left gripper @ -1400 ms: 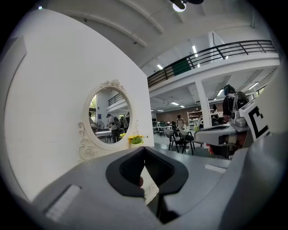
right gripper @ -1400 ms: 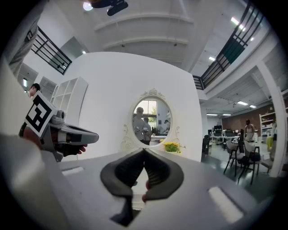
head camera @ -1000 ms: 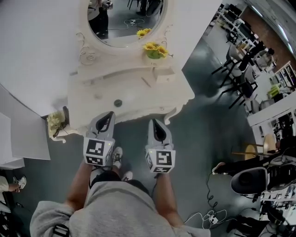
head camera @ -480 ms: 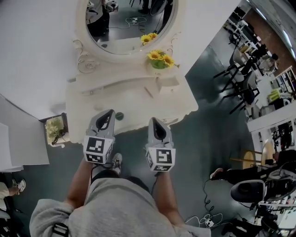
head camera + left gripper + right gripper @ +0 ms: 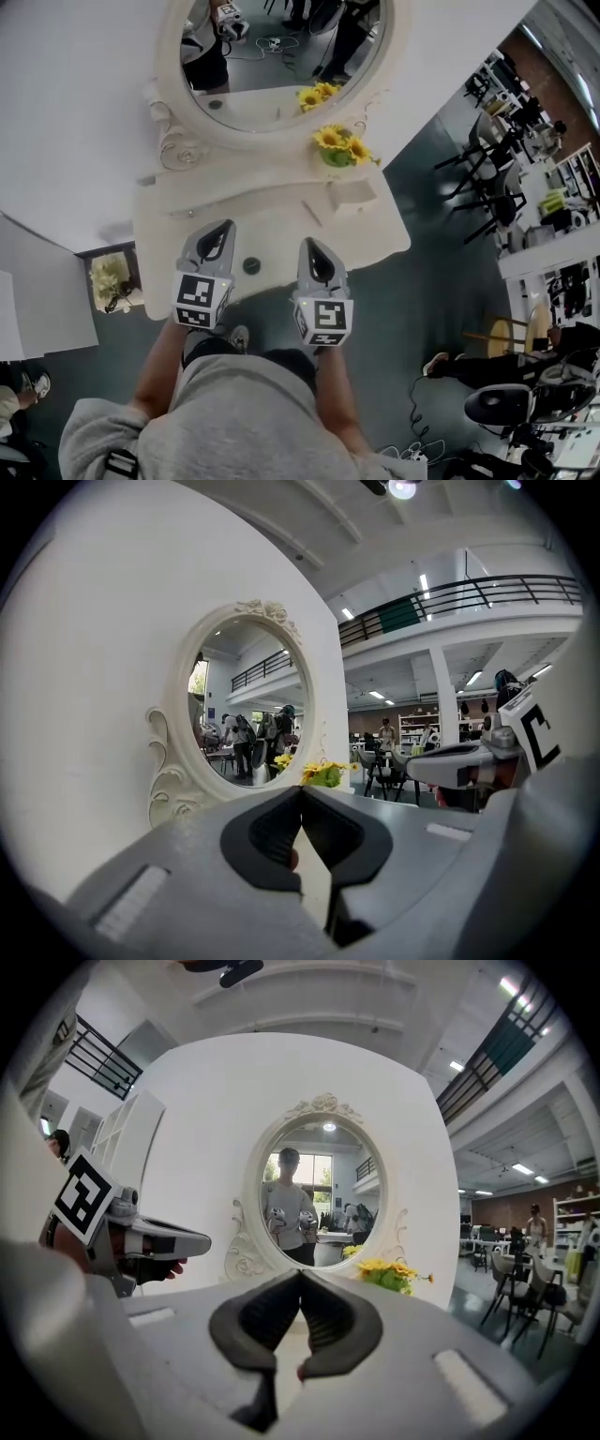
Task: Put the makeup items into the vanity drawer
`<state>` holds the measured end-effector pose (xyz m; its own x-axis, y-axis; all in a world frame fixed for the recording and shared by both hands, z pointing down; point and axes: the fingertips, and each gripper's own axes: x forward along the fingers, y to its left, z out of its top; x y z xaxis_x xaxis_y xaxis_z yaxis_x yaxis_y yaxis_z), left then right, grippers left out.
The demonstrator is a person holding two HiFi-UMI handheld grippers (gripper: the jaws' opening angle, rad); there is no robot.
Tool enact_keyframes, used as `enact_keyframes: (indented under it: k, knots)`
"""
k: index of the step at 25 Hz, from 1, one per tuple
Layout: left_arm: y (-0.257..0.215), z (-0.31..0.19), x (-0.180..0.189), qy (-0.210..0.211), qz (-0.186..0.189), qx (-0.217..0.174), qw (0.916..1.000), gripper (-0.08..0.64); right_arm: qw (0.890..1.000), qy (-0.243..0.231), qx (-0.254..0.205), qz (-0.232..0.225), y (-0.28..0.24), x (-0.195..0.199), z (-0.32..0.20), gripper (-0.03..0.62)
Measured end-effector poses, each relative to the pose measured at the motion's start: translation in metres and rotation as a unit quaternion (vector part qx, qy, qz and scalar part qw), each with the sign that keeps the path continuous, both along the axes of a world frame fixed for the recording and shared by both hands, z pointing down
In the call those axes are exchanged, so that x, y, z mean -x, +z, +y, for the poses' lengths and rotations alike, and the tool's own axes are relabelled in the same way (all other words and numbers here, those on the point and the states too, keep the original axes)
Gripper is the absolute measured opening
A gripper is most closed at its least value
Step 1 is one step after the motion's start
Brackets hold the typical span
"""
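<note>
A cream vanity table (image 5: 375, 239) with an oval mirror (image 5: 281, 56) stands in front of me in the head view. On its top, near the front edge, lies a small dark round makeup item (image 5: 250, 266), and a slim pale stick (image 5: 309, 214) lies further back. My left gripper (image 5: 224, 227) reaches over the front of the top, just left of the round item. My right gripper (image 5: 307, 245) is just right of it. Both are shut and empty, jaws meeting at the tips, as the left gripper (image 5: 301, 789) and right gripper (image 5: 301, 1272) show in their own views. No drawer front is visible.
A pot of sunflowers (image 5: 339, 148) stands at the back right of the vanity top beside a small raised box (image 5: 352, 194). A low stand with pale flowers (image 5: 114, 281) sits on the floor to the left. Black chairs and desks (image 5: 487, 202) are off to the right.
The vanity has drawn closer in the head view. Both grippers, earlier short of its front edge, now reach over the top on either side of the dark round item. Their jaws stayed shut.
</note>
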<state>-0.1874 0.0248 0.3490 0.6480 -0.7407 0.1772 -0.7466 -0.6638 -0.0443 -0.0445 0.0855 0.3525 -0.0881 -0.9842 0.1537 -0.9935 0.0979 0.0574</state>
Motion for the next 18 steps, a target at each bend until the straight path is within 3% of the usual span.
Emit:
enact_keyframes:
  k: [10, 18]
  knots:
    - [0.025, -0.049, -0.007, -0.030, 0.001, 0.028, 0.9992, 0.011, 0.999, -0.034, 0.027, -0.002, 0.026, -0.010, -0.069, 0.003]
    - [0.057, -0.080, -0.043, -0.081, -0.002, 0.062, 0.9947, 0.011, 0.994, -0.086, 0.071, 0.000, 0.060, -0.049, -0.116, 0.003]
